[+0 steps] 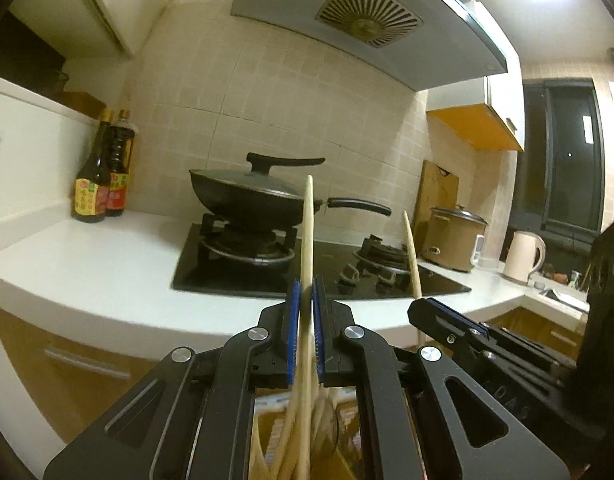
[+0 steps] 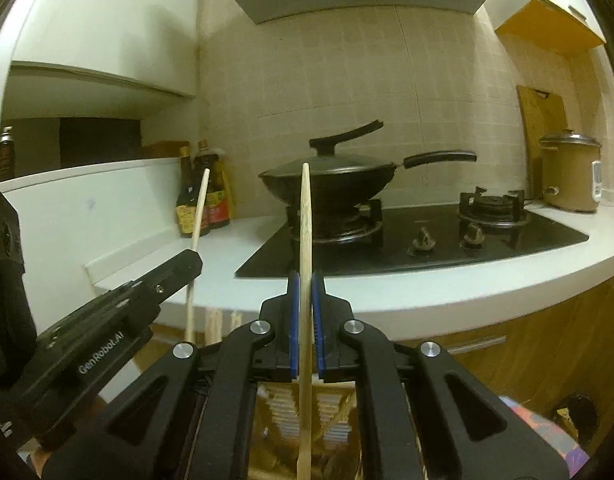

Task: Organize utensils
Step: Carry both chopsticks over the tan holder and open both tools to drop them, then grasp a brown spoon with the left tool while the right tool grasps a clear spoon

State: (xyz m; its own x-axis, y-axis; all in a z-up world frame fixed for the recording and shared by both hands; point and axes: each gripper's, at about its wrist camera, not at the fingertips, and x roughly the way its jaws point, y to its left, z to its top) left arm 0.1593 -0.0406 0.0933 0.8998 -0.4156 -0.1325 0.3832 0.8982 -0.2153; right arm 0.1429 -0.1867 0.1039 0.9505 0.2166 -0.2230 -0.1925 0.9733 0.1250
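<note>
Left wrist view | left gripper [image 1: 305, 292] blue ribbed pads clamp a slim pale wooden chopstick [image 1: 307, 240] upright | right gripper [image 2: 305, 284] likewise pinches another smooth tapered wooden chopstick [image 2: 305, 232]

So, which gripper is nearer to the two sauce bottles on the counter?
Left. The left gripper sits on the bottles' side, with the sauce bottles just beyond it to its left. The right gripper is farther right, facing the wok.
</note>
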